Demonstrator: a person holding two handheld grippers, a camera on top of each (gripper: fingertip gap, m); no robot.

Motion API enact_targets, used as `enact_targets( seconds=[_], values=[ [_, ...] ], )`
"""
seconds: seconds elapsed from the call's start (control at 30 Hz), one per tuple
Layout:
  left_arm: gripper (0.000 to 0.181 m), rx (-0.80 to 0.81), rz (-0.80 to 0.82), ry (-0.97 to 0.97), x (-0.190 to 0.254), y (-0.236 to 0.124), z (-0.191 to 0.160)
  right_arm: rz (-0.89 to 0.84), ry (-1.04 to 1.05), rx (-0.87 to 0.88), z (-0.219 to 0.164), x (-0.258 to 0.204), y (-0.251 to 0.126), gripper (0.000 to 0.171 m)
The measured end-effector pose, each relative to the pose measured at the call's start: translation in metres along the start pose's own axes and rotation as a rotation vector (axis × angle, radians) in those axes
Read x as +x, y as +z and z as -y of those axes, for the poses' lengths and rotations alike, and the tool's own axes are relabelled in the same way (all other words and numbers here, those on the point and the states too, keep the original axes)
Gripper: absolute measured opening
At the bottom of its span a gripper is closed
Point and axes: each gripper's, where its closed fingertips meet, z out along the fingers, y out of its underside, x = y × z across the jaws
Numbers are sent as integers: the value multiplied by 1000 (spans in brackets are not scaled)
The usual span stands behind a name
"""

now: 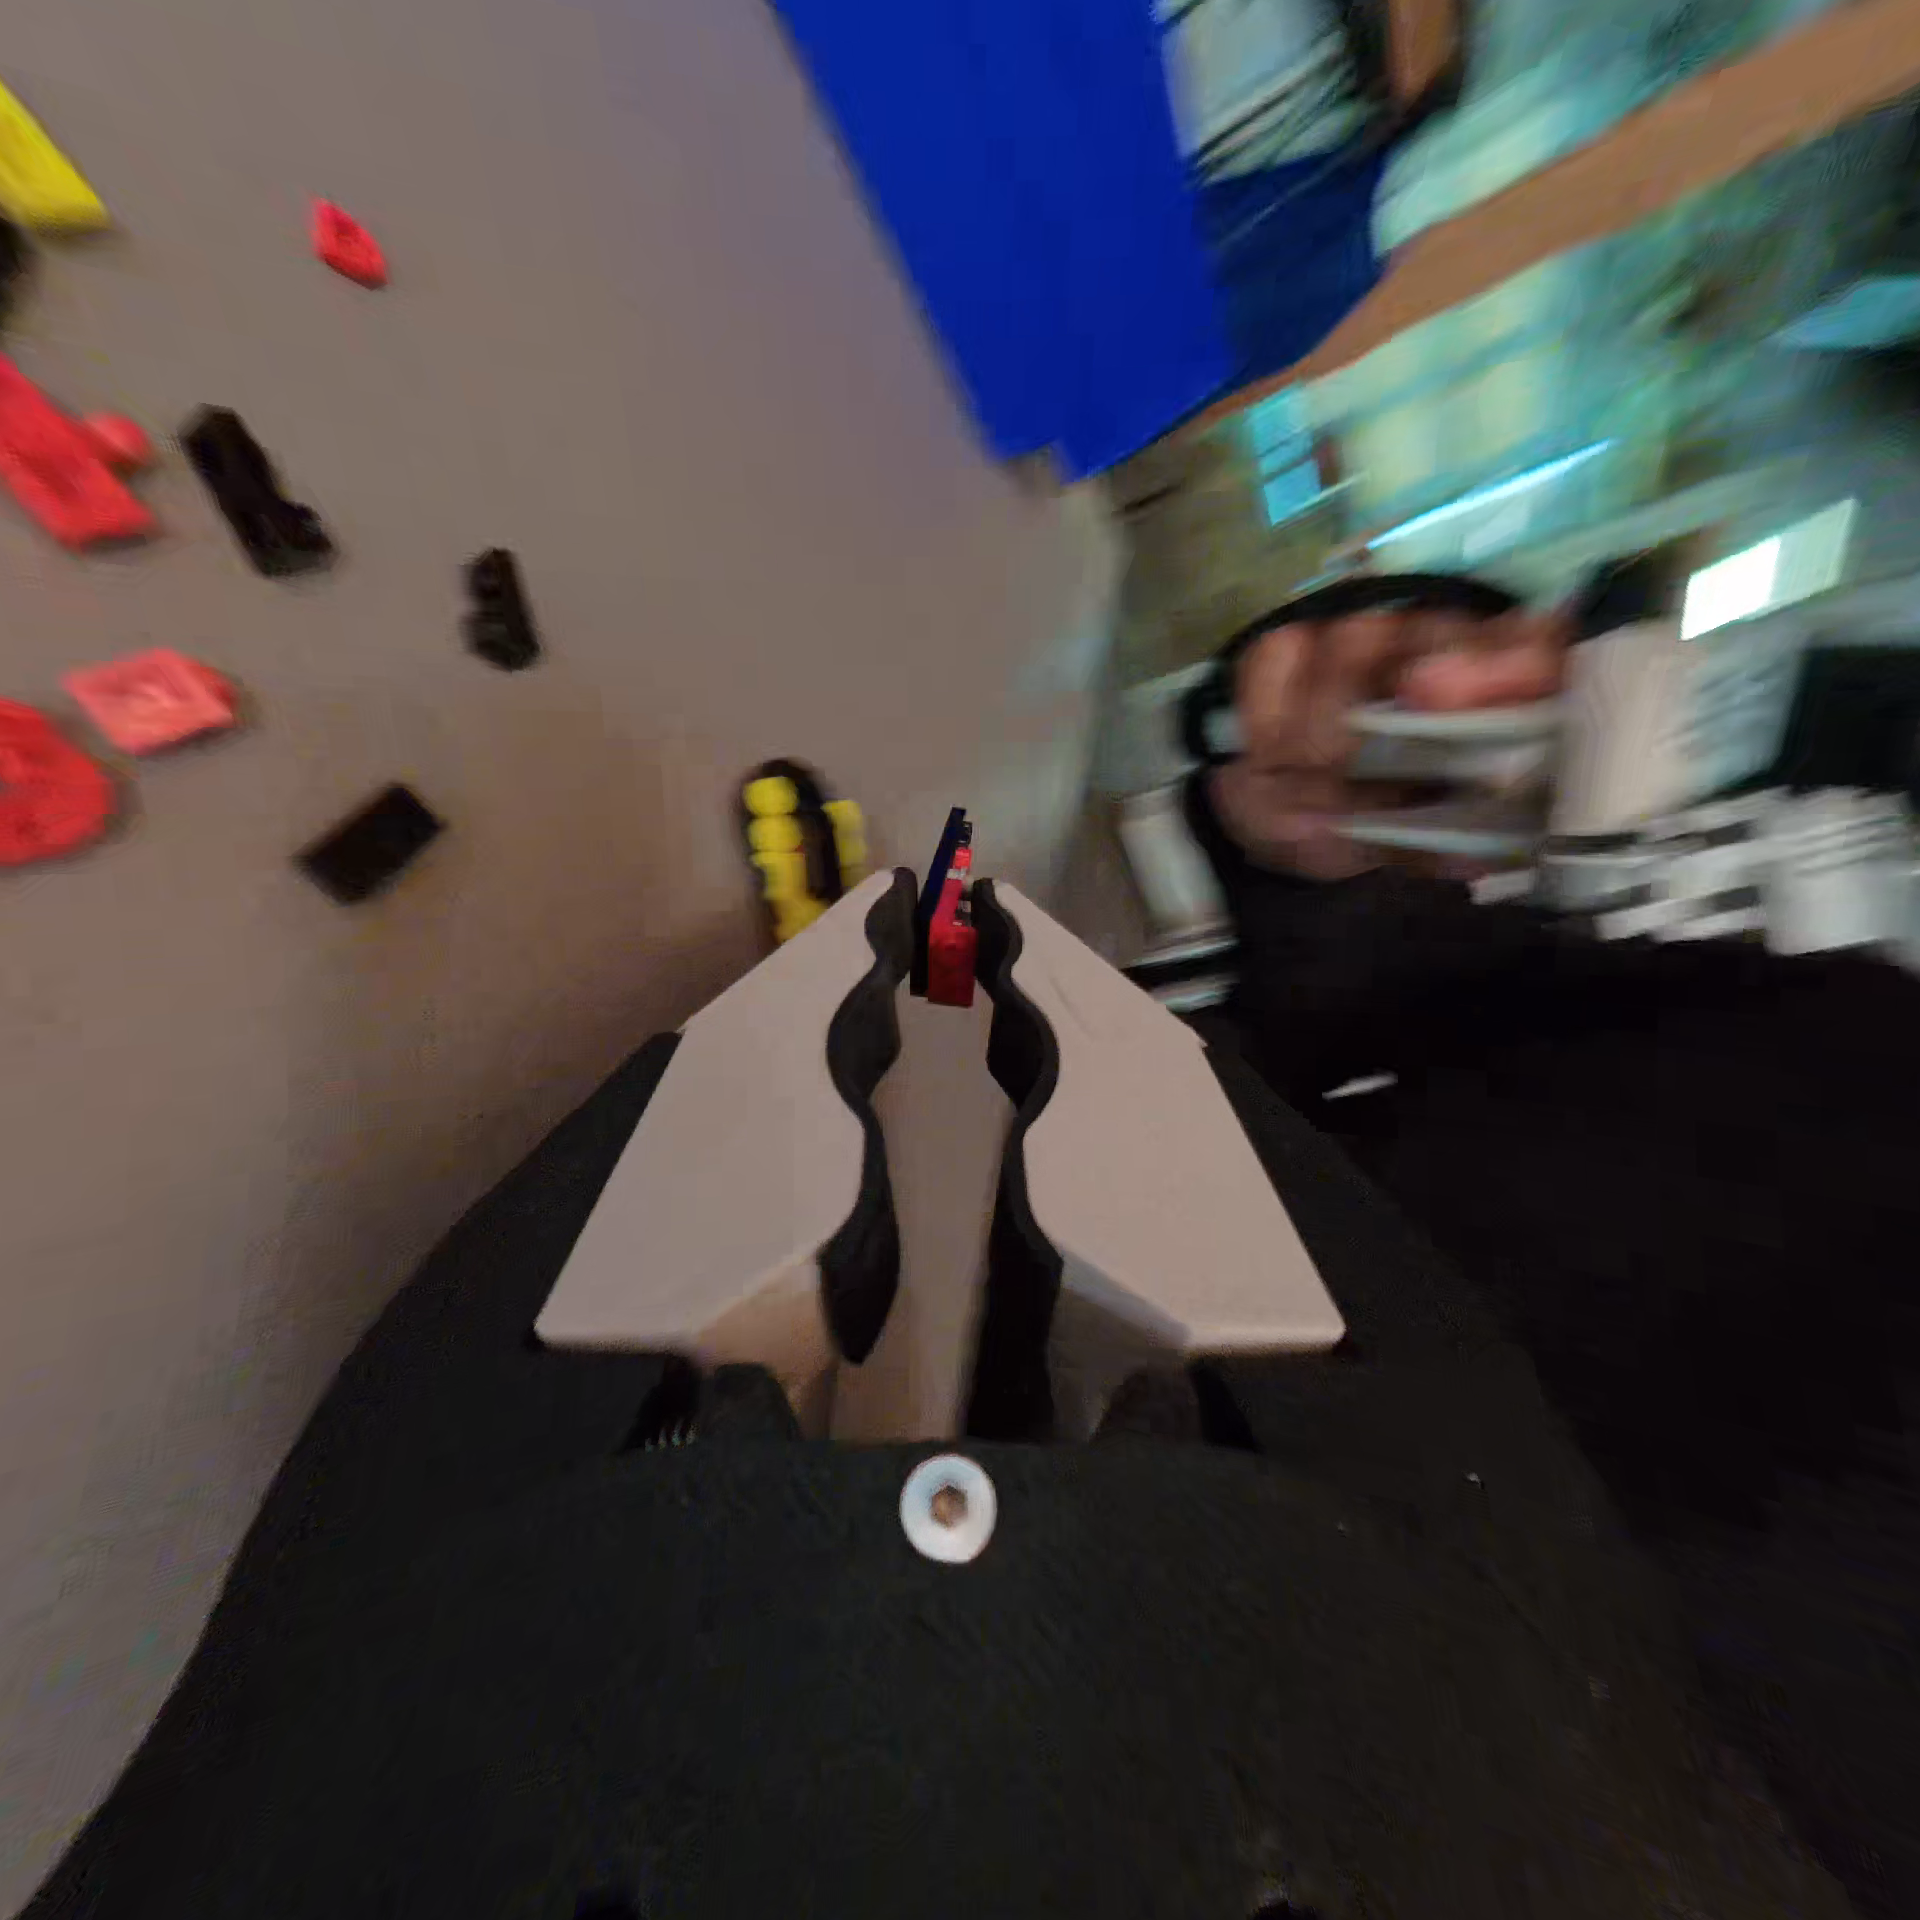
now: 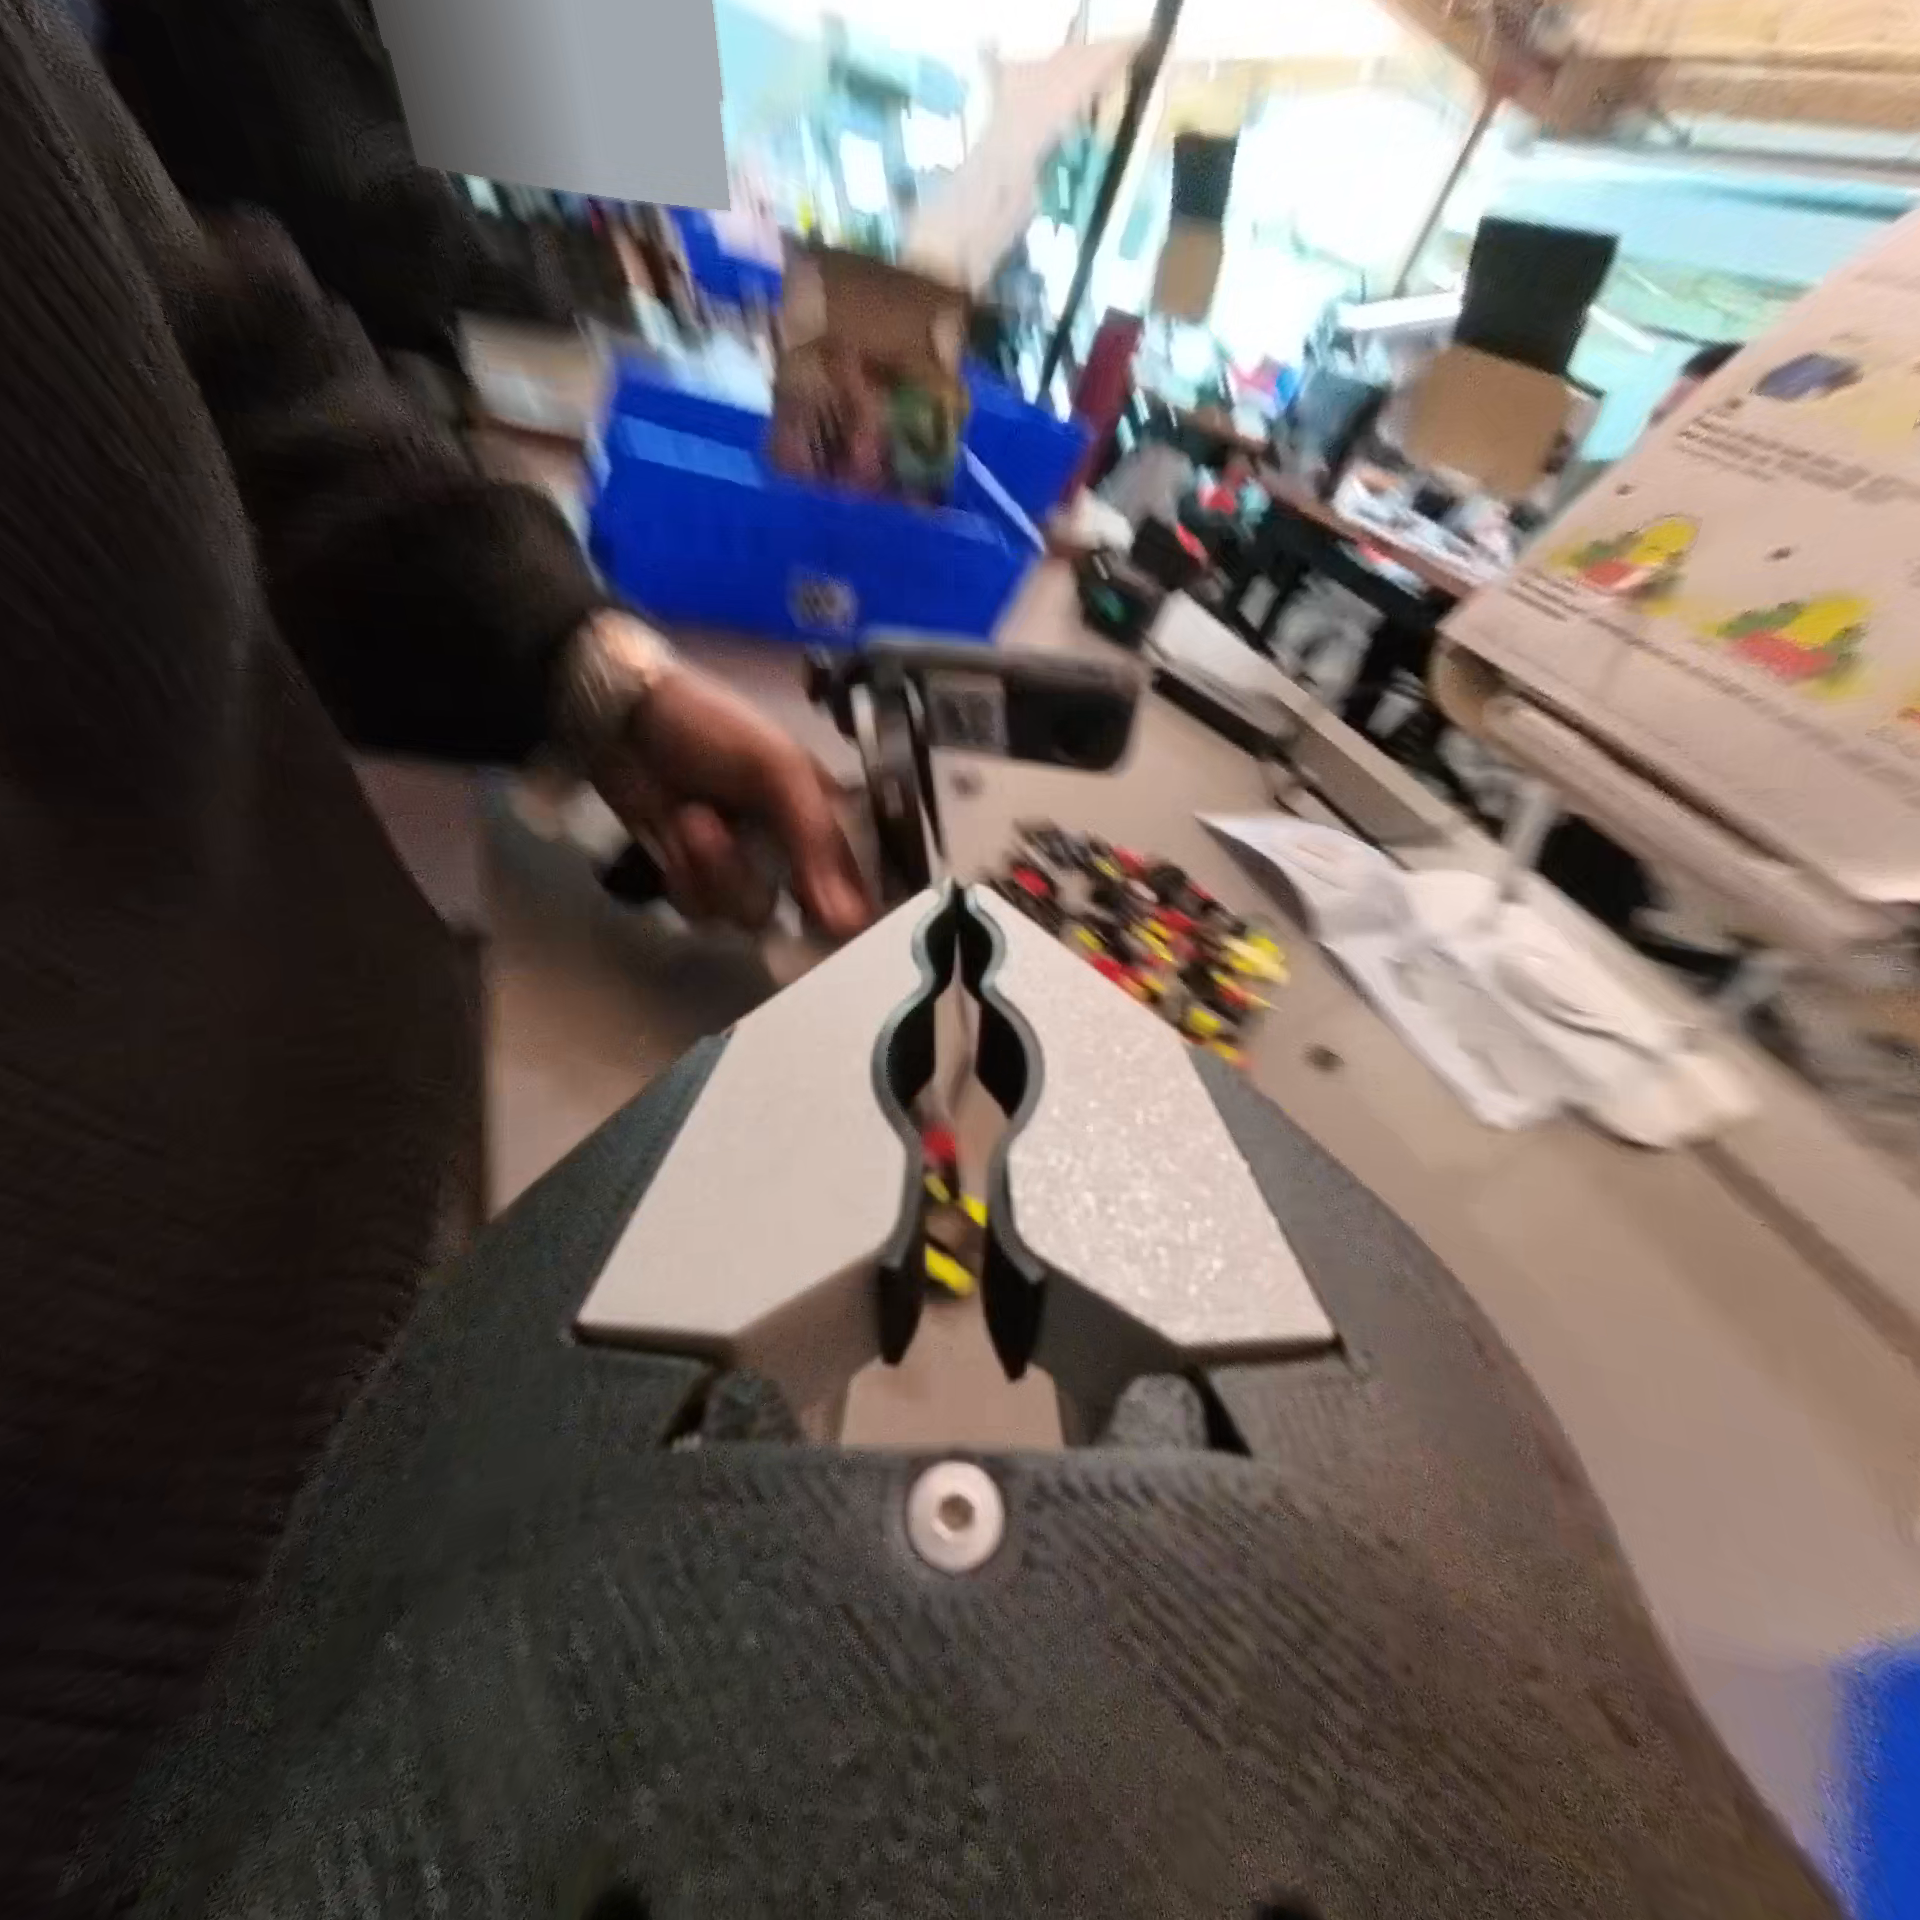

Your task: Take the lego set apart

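In the left wrist view my left gripper (image 1: 943,902) is shut on a small red and dark blue lego piece (image 1: 950,940), held above the grey table (image 1: 582,520). A yellow and black lego piece (image 1: 798,852) lies just beyond its left finger. In the right wrist view my right gripper (image 2: 956,902) is shut with its tips touching and nothing visible between them. A pile of red, yellow and black lego pieces (image 2: 1138,940) lies on the table past its tips. A hand (image 2: 727,821) holds the left gripper's body (image 2: 966,707) to the left of it.
Loose red pieces (image 1: 62,473), black pieces (image 1: 255,494) and a yellow piece (image 1: 36,171) are scattered on the table's left. A blue bin (image 2: 810,540) stands behind. Papers (image 2: 1475,966) and a cardboard box (image 2: 1714,582) lie to the right. Both views are motion-blurred.
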Motion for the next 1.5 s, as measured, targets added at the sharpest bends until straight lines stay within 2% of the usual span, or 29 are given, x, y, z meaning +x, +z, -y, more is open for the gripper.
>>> enact_targets(
  seconds=[0.03,0.07,0.13,0.23,0.27,0.4,0.5,0.6,0.73,0.8,0.83,0.9,0.93,1.07,1.13,1.17,1.33,1.43,1.5],
  values=[
    [7,26,-29,-15,4,-2,4,-64,-122,-93,-16,7,-1,0],
    [8,25,23,60,2,-2,5,-109,-158,-161,-36,14,-4,0],
    [8,39,56,124,7,-3,12,-58,-7,-196,-60,9,-4,0],
    [8,72,14,84,5,-4,16,-54,87,-131,-54,18,-1,0],
    [8,81,-20,63,7,-5,16,-64,113,-137,-58,21,1,5],
    [8,117,-181,22,23,-8,22,-21,302,-190,-81,10,9,45],
    [8,106,-250,89,37,-8,19,13,408,-158,-77,6,15,50],
    [8,110,-261,223,49,-9,18,70,518,-109,-72,2,15,47],
    [8,81,-185,422,53,-5,9,189,692,3,-56,-2,13,44],
    [8,78,-168,493,57,-2,6,235,736,-3,-59,-7,13,41],
    [9,77,-157,513,58,0,5,262,744,-16,-62,-12,14,36],
    [9,53,-132,543,55,3,1,267,734,-19,-63,-13,14,16],
    [16,42,-114,557,52,5,-1,260,718,-9,-61,-12,14,6],
    [38,64,-85,547,48,3,5,175,650,9,-59,0,11,4],
    [40,69,-46,552,42,3,8,150,636,15,-60,5,9,4],
    [39,78,-27,566,40,2,9,150,634,9,-61,5,9,4],
    [9,104,68,646,36,0,15,99,566,-36,-67,7,11,5],
    [7,101,150,745,33,-1,15,75,459,-100,-74,3,13,7],
    [7,97,228,832,29,-1,16,84,418,-140,-78,-2,15,16]
  ],
)
